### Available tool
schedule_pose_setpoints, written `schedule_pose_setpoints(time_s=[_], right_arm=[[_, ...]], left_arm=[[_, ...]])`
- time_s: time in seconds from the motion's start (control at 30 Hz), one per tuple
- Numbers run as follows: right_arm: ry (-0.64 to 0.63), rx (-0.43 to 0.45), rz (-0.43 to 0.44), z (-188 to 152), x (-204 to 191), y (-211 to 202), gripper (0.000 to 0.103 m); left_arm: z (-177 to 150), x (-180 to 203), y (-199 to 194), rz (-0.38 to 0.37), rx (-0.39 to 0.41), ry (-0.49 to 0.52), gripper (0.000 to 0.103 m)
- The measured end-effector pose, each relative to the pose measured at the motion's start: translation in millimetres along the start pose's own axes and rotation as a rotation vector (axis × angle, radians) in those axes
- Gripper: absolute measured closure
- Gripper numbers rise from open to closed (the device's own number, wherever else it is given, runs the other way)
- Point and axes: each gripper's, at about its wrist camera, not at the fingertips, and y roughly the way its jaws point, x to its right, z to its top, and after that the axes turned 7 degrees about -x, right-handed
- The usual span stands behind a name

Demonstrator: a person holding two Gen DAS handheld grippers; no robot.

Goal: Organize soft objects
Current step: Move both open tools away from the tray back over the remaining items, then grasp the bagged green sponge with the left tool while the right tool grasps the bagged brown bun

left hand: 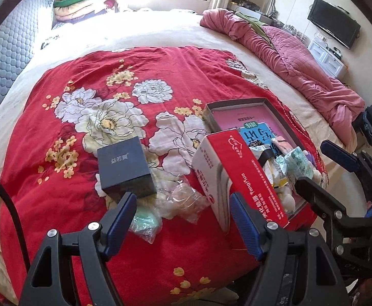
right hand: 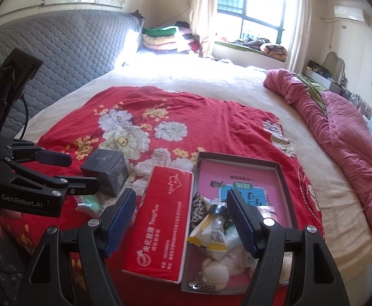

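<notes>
Left wrist view: left gripper (left hand: 182,213) jaws gape, empty, above clear plastic packets (left hand: 183,200) on the red quilt (left hand: 88,178). Right gripper (right hand: 180,210) jaws, likewise released, straddle the red tissue box (right hand: 160,221) beside the tray (right hand: 285,176) of soft toys (right hand: 216,272).

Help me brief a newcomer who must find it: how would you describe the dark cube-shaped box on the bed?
Start at the red floral blanket spread over the bed. On it lie an open tray, a long red box beside that, and, further from the tray, the dark box. It is the only navy cube, with pale lettering on its lid.
</notes>
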Motion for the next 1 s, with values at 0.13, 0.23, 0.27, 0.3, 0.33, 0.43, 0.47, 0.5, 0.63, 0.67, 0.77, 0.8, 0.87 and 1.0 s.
schedule_pose_setpoints(time_s=[0.13, 0.23, 0.27, 0.3, 0.33, 0.43, 0.47, 0.5, 0.63, 0.67, 0.77, 0.8, 0.87, 1.0], right_arm=[[-0.057, -0.019, 0.019, 0, -23, 6, 0.028], [-0.098, -0.029, 0.034, 1, -38, 11, 0.028], [-0.112, -0.033, 0.038, 1, -43, 12, 0.028], [-0.126, -0.035, 0.04, 0, -48, 13, 0.028], [-0.139, -0.036, 0.044, 0, -51, 14, 0.028], [-0.177, -0.043, 0.053, 0, -62, 18, 0.028], [-0.189, -0.046, 0.056, 0, -66, 20, 0.028], [-0.201, -0.052, 0.059, 0, -70, 21, 0.028], [-0.257, -0.071, 0.072, -3, -84, 30, 0.028], [-0.271, -0.081, 0.075, -5, -87, 34, 0.028], [-0.311, -0.111, 0.083, -9, -96, 46, 0.028], [-0.325, -0.123, 0.081, -10, -99, 50, 0.028], [-0.353, -0.131, 0.082, -15, -103, 57, 0.028], [-0.392, -0.155, 0.07, -23, -108, 72, 0.028]], left_arm=[[-8, -17, 2, 0.008, -0.007, -0.032, 0.028], [-14, -29, 4, 0.011, -0.014, -0.055, 0.028], [-16, -33, 4, 0.011, -0.016, -0.061, 0.028], [-18, -37, 5, 0.013, -0.019, -0.069, 0.028], [-20, -40, 6, 0.014, -0.022, -0.074, 0.028], [-27, -51, 11, 0.019, -0.035, -0.093, 0.028], [-28, -54, 12, 0.019, -0.039, -0.099, 0.028], [-31, -58, 14, 0.02, -0.045, -0.108, 0.028], [-39, -75, 26, 0.022, -0.075, -0.145, 0.028], [-41, -78, 29, 0.022, -0.081, -0.149, 0.028], [-45, -88, 39, 0.015, -0.104, -0.174, 0.028], [-46, -90, 44, 0.012, -0.116, -0.183, 0.028], [-47, -92, 49, 0.011, -0.127, -0.187, 0.028], [-49, -94, 66, 0.005, -0.16, -0.188, 0.028]])
